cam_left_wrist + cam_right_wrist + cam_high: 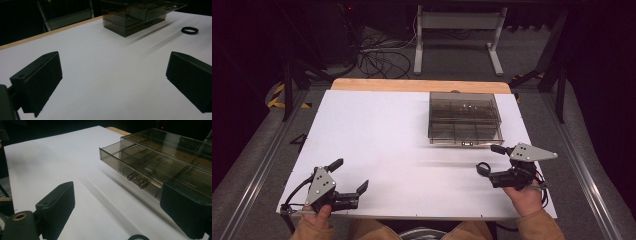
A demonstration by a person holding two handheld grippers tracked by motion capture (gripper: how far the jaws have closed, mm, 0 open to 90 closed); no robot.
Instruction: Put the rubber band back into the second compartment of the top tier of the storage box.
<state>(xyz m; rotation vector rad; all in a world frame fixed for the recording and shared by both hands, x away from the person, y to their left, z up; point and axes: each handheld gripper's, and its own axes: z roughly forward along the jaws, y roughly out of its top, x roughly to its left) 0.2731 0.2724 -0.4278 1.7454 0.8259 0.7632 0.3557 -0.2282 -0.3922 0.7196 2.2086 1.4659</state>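
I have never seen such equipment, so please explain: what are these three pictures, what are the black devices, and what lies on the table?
A person sits at a white table and holds one hand tool, called a gripper, in each hand. The high view looks down from above: the left gripper is at the bottom left, the right gripper at the bottom right. Each of the other two pictures comes from a camera on one gripper, so its two black jaws rise from the bottom. Both grippers are open and hold nothing. On the table stand a smoky transparent drawer box, its drawer pulled partly out, and a small black ring lying near the right gripper.
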